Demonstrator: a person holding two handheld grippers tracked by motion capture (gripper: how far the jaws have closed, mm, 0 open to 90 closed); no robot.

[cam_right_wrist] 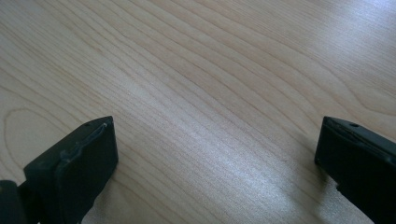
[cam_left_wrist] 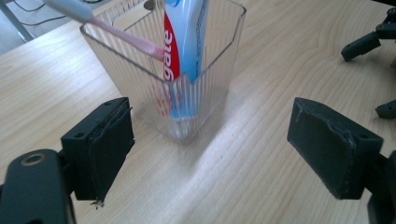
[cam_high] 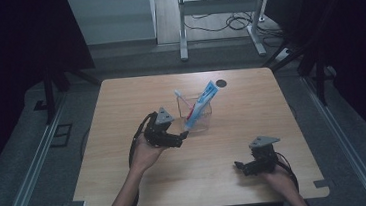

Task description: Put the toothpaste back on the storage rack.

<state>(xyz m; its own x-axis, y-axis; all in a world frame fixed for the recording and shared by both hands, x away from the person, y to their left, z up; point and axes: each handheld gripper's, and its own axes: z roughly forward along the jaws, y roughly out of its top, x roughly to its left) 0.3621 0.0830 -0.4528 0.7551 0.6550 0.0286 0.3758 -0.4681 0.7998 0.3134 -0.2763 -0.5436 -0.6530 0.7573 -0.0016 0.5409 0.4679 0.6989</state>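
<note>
Clear ribbed plastic cup [cam_left_wrist: 187, 88] is already holding toothpaste tube [cam_left_wrist: 184, 37] and pink toothbrush [cam_left_wrist: 126, 37]. Left gripper [cam_left_wrist: 210, 144], jaws spread, is facing it, apparently releasing or about to grasp; right gripper [cam_right_wrist: 215, 172], jaws spread, is idling over bare worktop [cam_right_wrist: 210, 70].

dim room; grey floor [cam_high: 132, 57]; white desk frame [cam_high: 218, 9] behind wooden table [cam_high: 251, 97].

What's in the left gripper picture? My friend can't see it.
A clear ribbed cup on a wooden table holds toothpaste and a pink toothbrush. The open left tongs point at it, not touching.
</note>
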